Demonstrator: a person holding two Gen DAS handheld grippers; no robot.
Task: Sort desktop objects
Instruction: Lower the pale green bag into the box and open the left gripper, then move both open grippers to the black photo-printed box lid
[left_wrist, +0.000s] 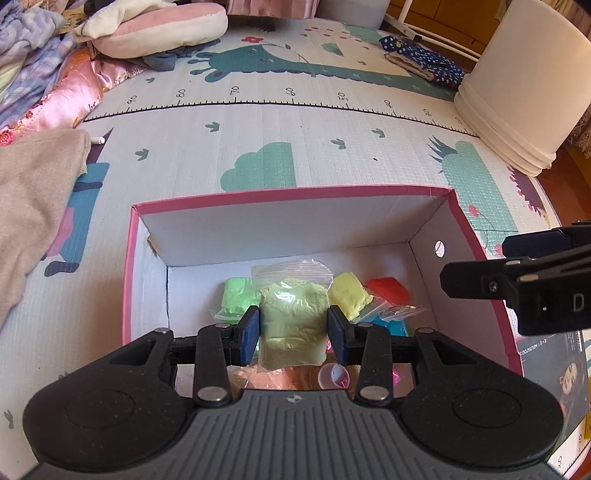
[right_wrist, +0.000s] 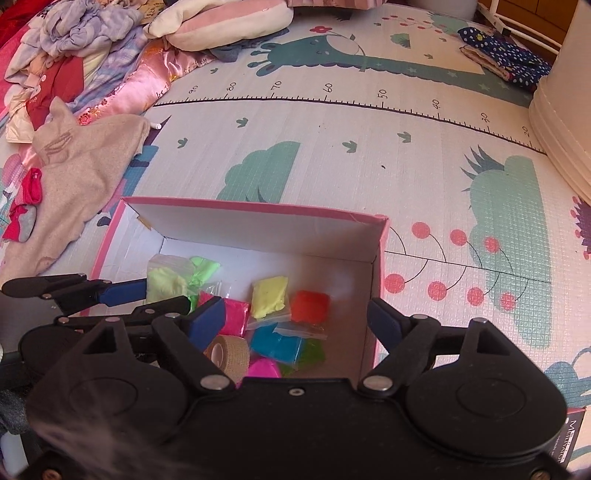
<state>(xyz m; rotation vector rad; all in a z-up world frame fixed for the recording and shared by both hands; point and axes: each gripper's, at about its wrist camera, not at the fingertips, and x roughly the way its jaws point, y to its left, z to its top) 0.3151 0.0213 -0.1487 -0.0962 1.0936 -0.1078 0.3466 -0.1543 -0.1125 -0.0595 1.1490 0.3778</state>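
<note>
The left tongs are clenched on a pale green clay bag, pads squeezing its sides, and it hangs just over the open pink-edged box where the other clay bags sit: yellow, orange, blue, hot pink, plus a tan tape roll. My guess is that the bag is light and squishy, with a slick plastic skin, so gripping across the fat middle like this beats pinching the flimsy zip top. The right tongs hang released over the box with nothing between the pads. No table here; the box sits on a foam play mat printed with a ruler and dinosaurs, clothes piled on the left, a white bucket on the right.
</note>
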